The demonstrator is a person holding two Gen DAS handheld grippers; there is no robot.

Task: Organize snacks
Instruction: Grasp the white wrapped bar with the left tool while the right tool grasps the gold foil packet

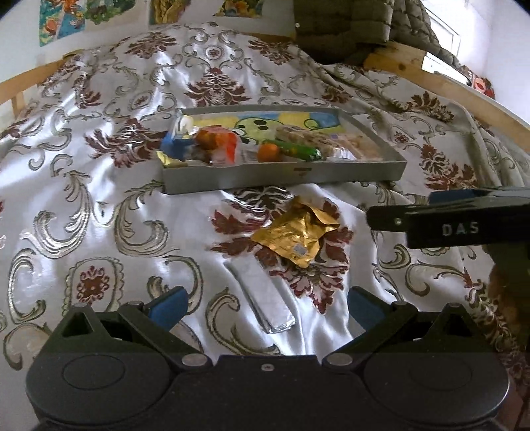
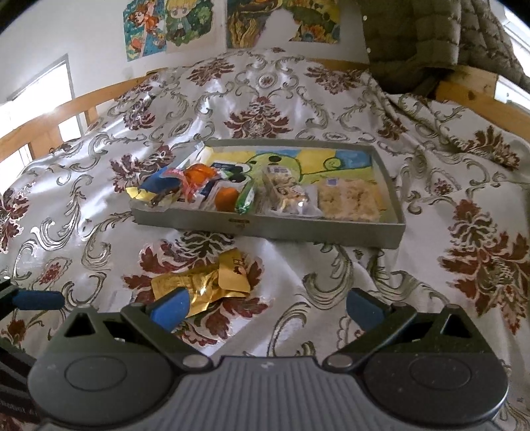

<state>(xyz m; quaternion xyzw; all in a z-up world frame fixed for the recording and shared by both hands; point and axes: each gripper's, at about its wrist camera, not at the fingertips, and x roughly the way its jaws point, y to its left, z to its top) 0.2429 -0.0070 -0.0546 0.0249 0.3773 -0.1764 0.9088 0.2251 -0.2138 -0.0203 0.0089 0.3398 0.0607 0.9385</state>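
Both grippers hover low over the bedspread (image 1: 99, 185), jaws apart and empty. Left gripper (image 1: 265, 308) sits above the silver bar (image 1: 261, 298); right gripper (image 2: 265, 308) beside the gold wrapper (image 2: 205, 281). Tray (image 1: 285, 174) lies beyond.

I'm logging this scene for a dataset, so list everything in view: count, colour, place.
Tray: one, grey, on the bedspread, cartoon picture inside.
Snacks in tray: several; two orange, one green bar, blue packet, pale bars at right.
Gold wrapper: one, crumpled, on the bedspread before the tray.
Silver bar: one, on the bedspread, nearest the left tongs.
Bedspread: white with maroon and grey pattern.
Bed frame: wooden.
Posters: colourful, on the wall.
Jacket: olive, quilted, hung at far right.
Left tongs: black, blue pads, open.
Right tongs: same, open.
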